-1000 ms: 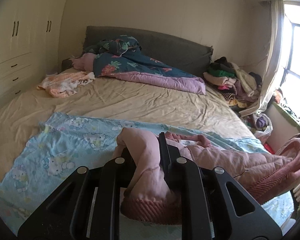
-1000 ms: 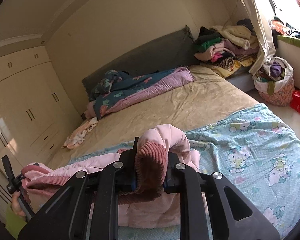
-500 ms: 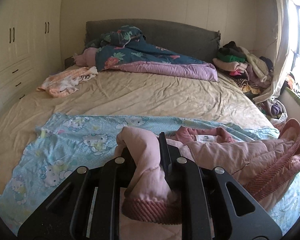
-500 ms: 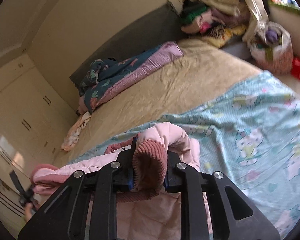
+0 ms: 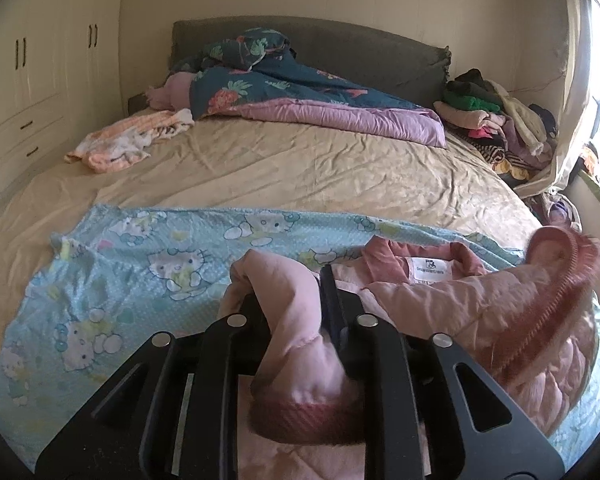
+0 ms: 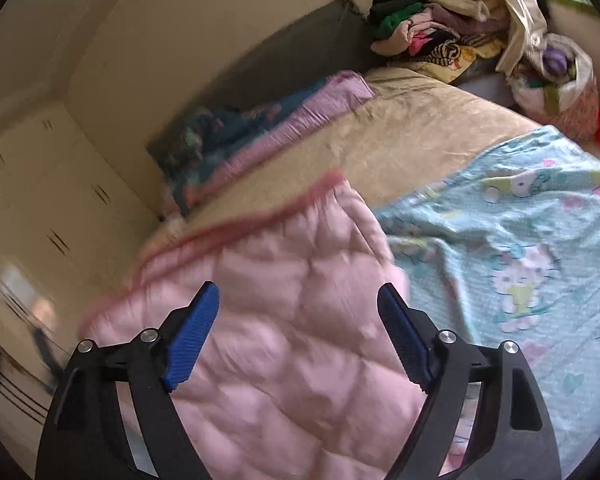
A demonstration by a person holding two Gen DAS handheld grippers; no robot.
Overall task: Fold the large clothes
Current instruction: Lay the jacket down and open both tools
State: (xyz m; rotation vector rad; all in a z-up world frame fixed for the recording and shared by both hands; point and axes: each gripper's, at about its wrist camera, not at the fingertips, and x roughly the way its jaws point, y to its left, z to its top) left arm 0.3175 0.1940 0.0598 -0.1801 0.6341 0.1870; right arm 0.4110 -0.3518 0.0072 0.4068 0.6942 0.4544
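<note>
A pink quilted jacket (image 5: 480, 312) with darker ribbed trim lies on a light blue cartoon-print sheet (image 5: 140, 264) at the near end of the bed. My left gripper (image 5: 296, 300) is shut on a pink sleeve with a ribbed cuff (image 5: 300, 412). In the right wrist view the jacket (image 6: 300, 320) lies spread flat below my right gripper (image 6: 300, 320), which is wide open and empty, blue pads (image 6: 192, 340) apart. The view is blurred.
A beige bed (image 5: 300, 168) with a grey headboard carries a floral and purple duvet (image 5: 300, 96) and a peach garment (image 5: 128, 140). A clothes pile (image 5: 496, 120) stands at the far right. White wardrobes (image 5: 32, 80) line the left wall. A bag (image 6: 556, 76) sits by the window.
My right gripper has opened and let go of the ribbed cuff; the jacket has dropped flat under it. My left gripper has kept its hold on the sleeve.
</note>
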